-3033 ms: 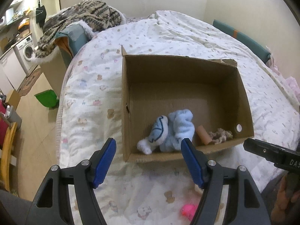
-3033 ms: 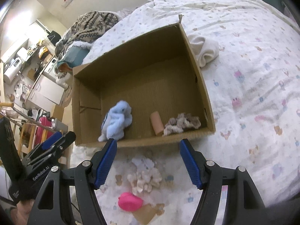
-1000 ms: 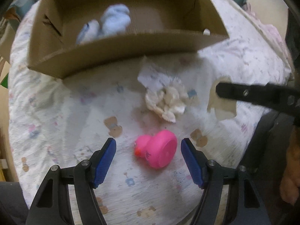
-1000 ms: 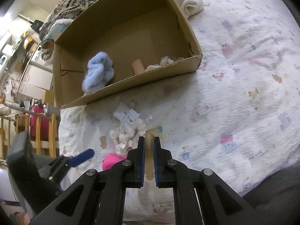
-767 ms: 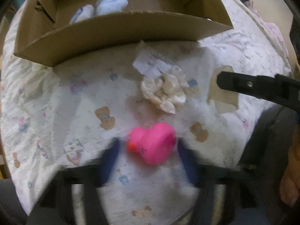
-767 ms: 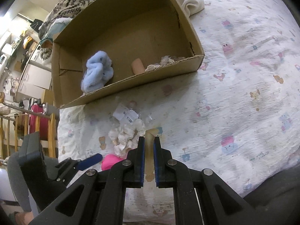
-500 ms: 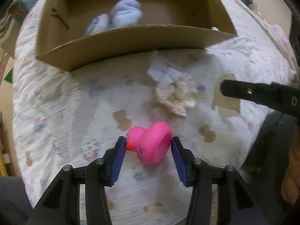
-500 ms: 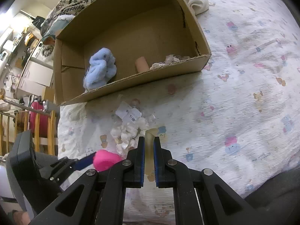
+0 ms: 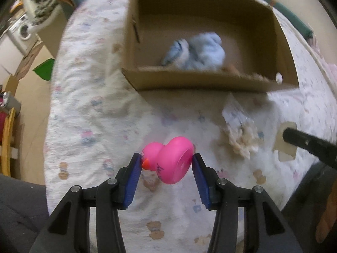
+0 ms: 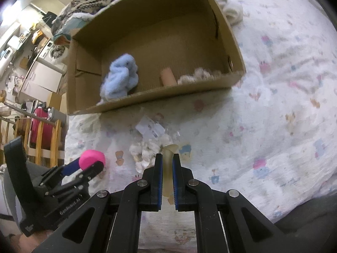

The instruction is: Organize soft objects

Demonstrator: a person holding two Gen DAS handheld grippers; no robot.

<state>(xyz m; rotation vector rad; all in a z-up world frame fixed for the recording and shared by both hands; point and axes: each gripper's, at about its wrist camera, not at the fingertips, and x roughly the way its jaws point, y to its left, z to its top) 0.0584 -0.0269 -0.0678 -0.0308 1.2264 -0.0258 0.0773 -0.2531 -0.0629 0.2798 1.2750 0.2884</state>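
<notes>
a pink rubber duck (image 9: 168,161) sits clamped between the blue pads of the left gripper (image 9: 166,164), raised above the quilted bed (image 9: 94,109) just short of the cardboard box (image 9: 202,84); the right gripper (image 10: 167,166) pinches a thin beige piece (image 10: 168,164).

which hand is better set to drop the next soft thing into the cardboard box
Left, probably. The left gripper is clamped on the pink duck, held clear of the bedspread just short of the cardboard box. The right gripper pinches a thin beige piece, also near the box.
</notes>
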